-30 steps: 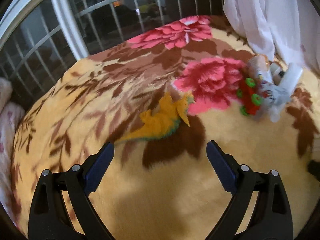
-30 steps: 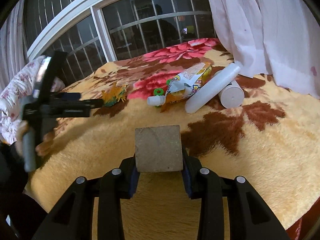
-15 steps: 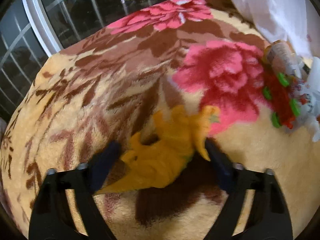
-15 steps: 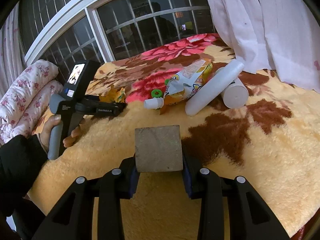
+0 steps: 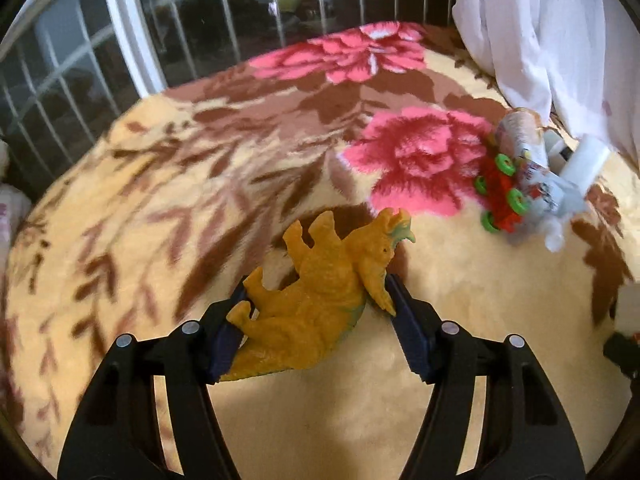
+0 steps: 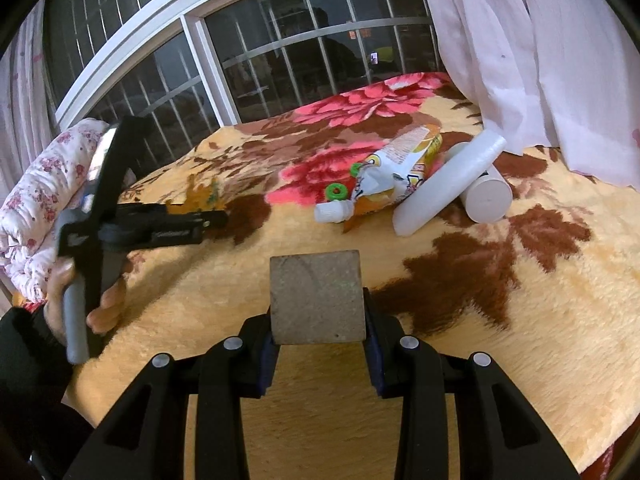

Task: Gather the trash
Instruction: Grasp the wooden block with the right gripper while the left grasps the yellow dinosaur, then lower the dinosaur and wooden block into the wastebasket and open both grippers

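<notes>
My left gripper is shut on an orange toy dinosaur that lies on its side on the flowered blanket. In the right wrist view the left gripper shows at the left with the dinosaur at its tips. My right gripper is shut on a square brown block held above the blanket. A crumpled snack pouch, a small white capped tube and two white bottles lie at the back right.
A red toy with green wheels lies beside the pouch. A white curtain hangs at the right. A barred window runs behind the bed. A folded flowered quilt sits at the left.
My left gripper moved forward over the dinosaur and closed on it. My right gripper kept hold of the block and stayed nearly still.
</notes>
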`<state>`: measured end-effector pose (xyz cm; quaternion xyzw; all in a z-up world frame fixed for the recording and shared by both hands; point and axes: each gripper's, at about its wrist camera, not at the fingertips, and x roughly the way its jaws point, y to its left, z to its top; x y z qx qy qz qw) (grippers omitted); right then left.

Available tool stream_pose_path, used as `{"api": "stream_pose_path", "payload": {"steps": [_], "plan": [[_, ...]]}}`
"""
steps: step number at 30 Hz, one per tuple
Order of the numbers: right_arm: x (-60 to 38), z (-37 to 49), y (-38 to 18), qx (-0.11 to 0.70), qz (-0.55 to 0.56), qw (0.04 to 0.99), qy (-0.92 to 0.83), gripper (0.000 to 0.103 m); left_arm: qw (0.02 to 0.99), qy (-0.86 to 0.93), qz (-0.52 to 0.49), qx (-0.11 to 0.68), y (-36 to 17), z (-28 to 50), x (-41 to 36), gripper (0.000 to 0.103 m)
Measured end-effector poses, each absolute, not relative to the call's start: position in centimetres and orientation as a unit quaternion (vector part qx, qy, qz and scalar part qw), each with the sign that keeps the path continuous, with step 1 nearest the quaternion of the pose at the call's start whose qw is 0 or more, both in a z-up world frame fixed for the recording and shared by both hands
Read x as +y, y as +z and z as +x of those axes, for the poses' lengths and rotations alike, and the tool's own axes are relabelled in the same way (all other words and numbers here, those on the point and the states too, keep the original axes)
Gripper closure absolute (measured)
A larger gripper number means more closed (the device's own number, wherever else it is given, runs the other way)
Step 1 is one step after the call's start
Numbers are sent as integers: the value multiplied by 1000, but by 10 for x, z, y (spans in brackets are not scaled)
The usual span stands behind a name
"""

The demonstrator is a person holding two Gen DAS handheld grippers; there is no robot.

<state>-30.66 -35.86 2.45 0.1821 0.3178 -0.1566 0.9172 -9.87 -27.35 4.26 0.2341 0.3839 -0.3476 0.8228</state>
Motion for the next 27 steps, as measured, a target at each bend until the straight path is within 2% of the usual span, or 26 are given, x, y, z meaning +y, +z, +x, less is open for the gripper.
{"api": "stream_pose_path", "payload": {"steps": [12, 27], "plan": [[-326, -318, 34, 303, 146, 931, -140, 67, 856, -335, 209, 333, 98, -194, -204, 38], [-242, -398, 15, 334, 139, 927, -105, 67, 849, -341, 183, 360, 68, -313, -114, 38]]}}
